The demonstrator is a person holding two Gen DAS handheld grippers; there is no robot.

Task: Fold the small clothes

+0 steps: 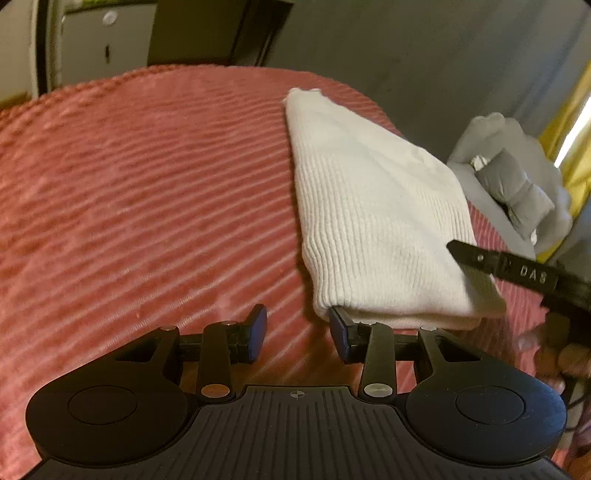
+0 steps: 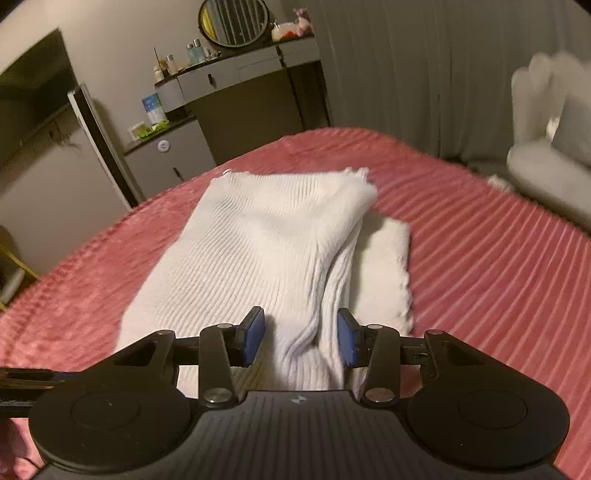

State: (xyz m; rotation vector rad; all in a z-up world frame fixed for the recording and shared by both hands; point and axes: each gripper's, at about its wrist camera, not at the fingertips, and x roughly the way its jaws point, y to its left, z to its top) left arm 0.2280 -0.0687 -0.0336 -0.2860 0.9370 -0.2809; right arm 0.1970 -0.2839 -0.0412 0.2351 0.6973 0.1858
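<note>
A white ribbed knit garment [image 1: 373, 221] lies folded on the pink ribbed bedspread [image 1: 147, 192]. My left gripper [image 1: 297, 334] is open just left of the garment's near corner, its right finger tucked at the fold's edge. In the right wrist view the garment [image 2: 258, 251] is partly lifted in a ridge, with a lower layer [image 2: 384, 266] showing at right. My right gripper [image 2: 301, 338] is open, its blue pads on either side of the cloth ridge. The right gripper's black finger also shows in the left wrist view [image 1: 517, 273].
The bedspread [image 2: 480, 266] spreads wide around the garment. A grey dresser with a round mirror [image 2: 232, 22] and a white fridge [image 2: 74, 155] stand beyond the bed. A white armchair [image 2: 546, 147] with a grey cushion [image 1: 513, 188] stands at right.
</note>
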